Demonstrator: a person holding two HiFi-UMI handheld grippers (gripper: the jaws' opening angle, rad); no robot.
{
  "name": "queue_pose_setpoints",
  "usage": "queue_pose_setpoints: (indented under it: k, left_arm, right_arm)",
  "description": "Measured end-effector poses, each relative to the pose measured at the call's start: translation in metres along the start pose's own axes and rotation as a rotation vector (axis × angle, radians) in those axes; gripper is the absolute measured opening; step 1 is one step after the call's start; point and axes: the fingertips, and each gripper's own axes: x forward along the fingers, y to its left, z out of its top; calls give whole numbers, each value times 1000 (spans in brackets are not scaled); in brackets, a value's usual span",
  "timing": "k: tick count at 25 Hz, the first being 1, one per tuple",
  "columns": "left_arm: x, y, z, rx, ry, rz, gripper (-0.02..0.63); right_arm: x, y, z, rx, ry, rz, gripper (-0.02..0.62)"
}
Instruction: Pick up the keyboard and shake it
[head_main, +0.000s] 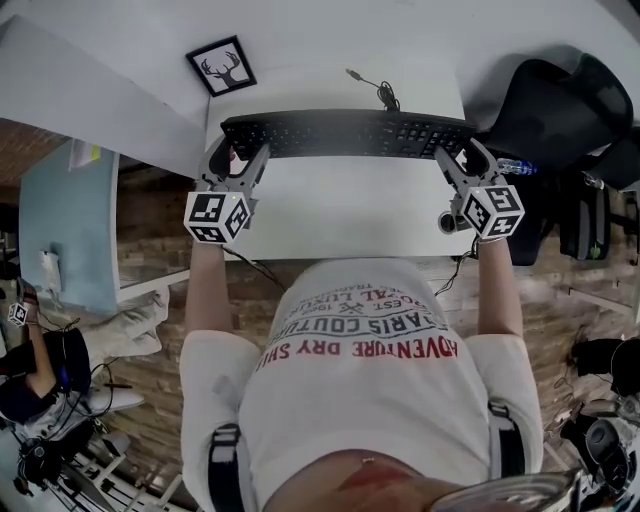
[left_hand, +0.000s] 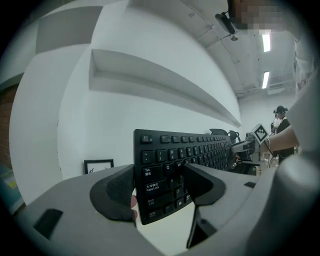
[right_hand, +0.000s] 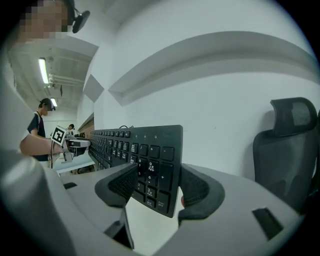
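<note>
A white table (head_main: 340, 220) stands against a white wall, its long sides running left to right. On its far part lies a thin black cable (head_main: 383, 92), bunched in a small loop and leading toward the back edge of the keyboard (head_main: 350, 133). The keyboard stretches across nearly the table's whole width; whether it touches the top cannot be told. At the far left corner a black-framed picture (head_main: 221, 66) of an antlered head stands against the wall.
</note>
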Motion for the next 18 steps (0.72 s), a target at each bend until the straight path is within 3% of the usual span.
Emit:
queue_pose_setpoints:
  k: [8,18]
  left_arm:
    - [-13,-3,45,108,-142,26,304]
    - [-32,-11,54,193,-236,47,304]
  right_arm:
    - [-14,6,41,-136,-186,-44,275]
    - [-32,18,66,-329,-308,-125,276]
